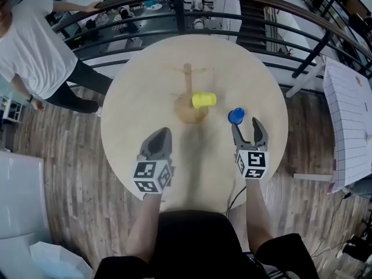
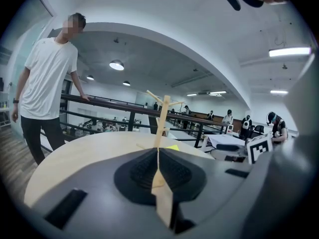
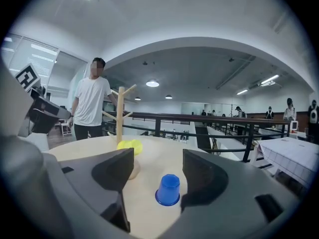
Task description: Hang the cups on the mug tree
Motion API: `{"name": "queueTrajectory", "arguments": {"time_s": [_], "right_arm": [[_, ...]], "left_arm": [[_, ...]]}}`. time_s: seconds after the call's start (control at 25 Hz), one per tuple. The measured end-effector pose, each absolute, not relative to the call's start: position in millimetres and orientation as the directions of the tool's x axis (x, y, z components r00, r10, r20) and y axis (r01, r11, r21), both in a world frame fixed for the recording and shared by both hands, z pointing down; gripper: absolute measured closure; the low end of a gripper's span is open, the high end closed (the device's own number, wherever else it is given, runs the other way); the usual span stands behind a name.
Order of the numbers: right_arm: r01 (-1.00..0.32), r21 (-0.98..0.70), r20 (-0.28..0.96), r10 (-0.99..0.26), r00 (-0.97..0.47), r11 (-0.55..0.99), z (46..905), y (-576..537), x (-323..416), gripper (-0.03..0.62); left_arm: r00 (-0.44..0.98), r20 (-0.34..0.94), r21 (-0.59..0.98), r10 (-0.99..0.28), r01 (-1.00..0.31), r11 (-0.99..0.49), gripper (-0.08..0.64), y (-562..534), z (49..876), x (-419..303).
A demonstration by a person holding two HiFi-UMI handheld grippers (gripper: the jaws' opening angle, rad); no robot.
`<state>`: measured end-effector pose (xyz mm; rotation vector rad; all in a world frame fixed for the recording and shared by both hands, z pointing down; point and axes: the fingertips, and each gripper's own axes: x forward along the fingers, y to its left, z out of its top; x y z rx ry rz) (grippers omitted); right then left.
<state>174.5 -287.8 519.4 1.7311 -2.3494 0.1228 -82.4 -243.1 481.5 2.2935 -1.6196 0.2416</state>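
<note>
A wooden mug tree [image 1: 188,92] stands near the middle of the round table [image 1: 133,97]; it also shows in the left gripper view, mug tree [image 2: 162,116], and the right gripper view, mug tree [image 3: 120,111]. A yellow cup [image 1: 204,100] hangs on one of its lower pegs, yellow cup [image 3: 129,146]. A blue cup [image 1: 236,116] stands upside down on the table, just ahead of my right gripper [image 1: 250,127]; the blue cup [image 3: 168,189] sits beyond the open jaws, untouched. My left gripper [image 1: 160,139] is shut and holds nothing, pointing at the tree.
A dark railing [image 1: 192,16] curves behind the table. A person in a white shirt [image 1: 35,45] stands at the far left by the railing. A white table [image 1: 349,121] is at the right. Wooden floor surrounds the round table.
</note>
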Motion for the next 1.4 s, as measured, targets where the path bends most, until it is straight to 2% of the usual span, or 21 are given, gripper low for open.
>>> {"name": "queueTrajectory", "arguments": {"time_s": [0.2, 0.4, 0.6, 0.96, 1.08, 1.24, 1.4], "right_arm": [[-0.946, 0.044, 0.313, -0.904, -0.292, 0.321, 562, -322, 182, 0.256], [-0.935, 0.033, 0.43, -0.849, -0.305, 0.353, 618, -344, 182, 0.253], [-0.937, 0.031, 0.485, -0.825, -0.291, 0.348, 644, -355, 184, 0.253], [-0.948, 0.023, 0.513, -0.818, -0.261, 0.317, 657, -365, 190, 0.261], [-0.956, 0.03, 0.519, -0.821, -0.236, 0.293, 658, -364, 194, 0.348], [-0.962, 0.023, 0.509, -0.831, -0.223, 0.273, 650, -360, 197, 0.348], [-0.968, -0.039, 0.436, -0.867, -0.24, 0.248, 614, -349, 194, 0.348]], "left_arm": [[0.318, 0.336, 0.154, -0.886, -0.947, -0.282, 0.546, -246, 485, -92], [0.296, 0.356, 0.144, -0.886, -0.955, -0.261, 0.546, -249, 493, -97], [0.268, 0.374, 0.139, -0.888, -0.963, -0.231, 0.546, -249, 496, -105], [0.242, 0.39, 0.138, -0.888, -0.969, -0.204, 0.546, -246, 501, -111], [0.246, 0.39, 0.141, -0.887, -0.968, -0.207, 0.546, -245, 502, -109], [0.258, 0.383, 0.144, -0.887, -0.965, -0.218, 0.546, -246, 501, -105], [0.27, 0.373, 0.15, -0.887, -0.962, -0.23, 0.546, -245, 496, -102]]}}
